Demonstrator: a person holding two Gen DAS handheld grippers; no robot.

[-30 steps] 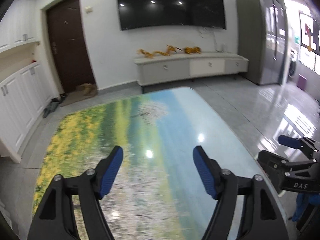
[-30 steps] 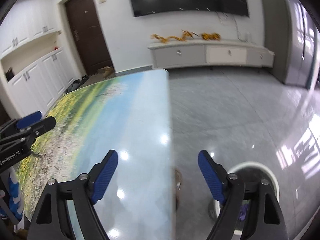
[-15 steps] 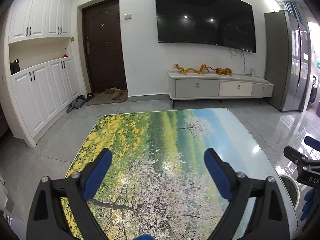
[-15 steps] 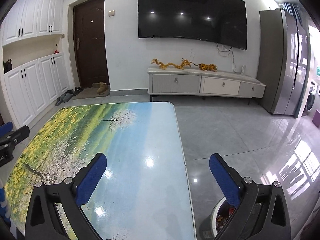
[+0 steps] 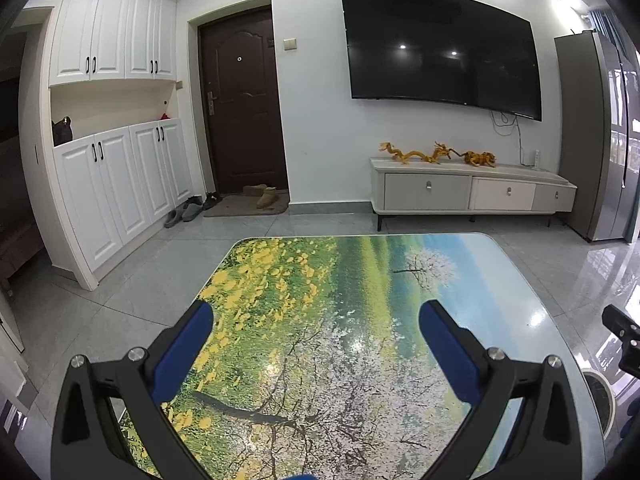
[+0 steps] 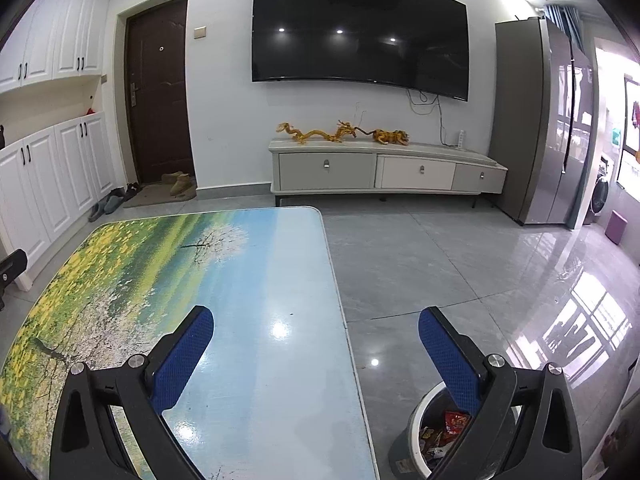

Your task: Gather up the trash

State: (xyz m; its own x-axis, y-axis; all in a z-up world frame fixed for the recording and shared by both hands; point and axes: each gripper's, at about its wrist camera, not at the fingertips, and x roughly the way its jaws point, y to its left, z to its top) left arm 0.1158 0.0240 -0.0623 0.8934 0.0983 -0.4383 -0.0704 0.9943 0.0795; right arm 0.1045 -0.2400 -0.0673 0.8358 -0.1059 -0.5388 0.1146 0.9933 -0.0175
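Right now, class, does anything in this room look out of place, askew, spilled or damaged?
Nothing stands out. The table shows no litter or spill, the wrappers sit inside the trash bin on the floor beside it, and both the left gripper and the right gripper are open and hold nothing.

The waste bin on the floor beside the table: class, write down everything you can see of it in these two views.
The grey round waste bin with a white rim stands upright on the grey tiled floor, close to the right edge of the landscape-print table; whether they touch cannot be told. It looks like plastic. It is open-topped and holds crumpled wrappers, some red. The right gripper, jaws wide apart, hides part of it. The left wrist view shows only a sliver of its rim.
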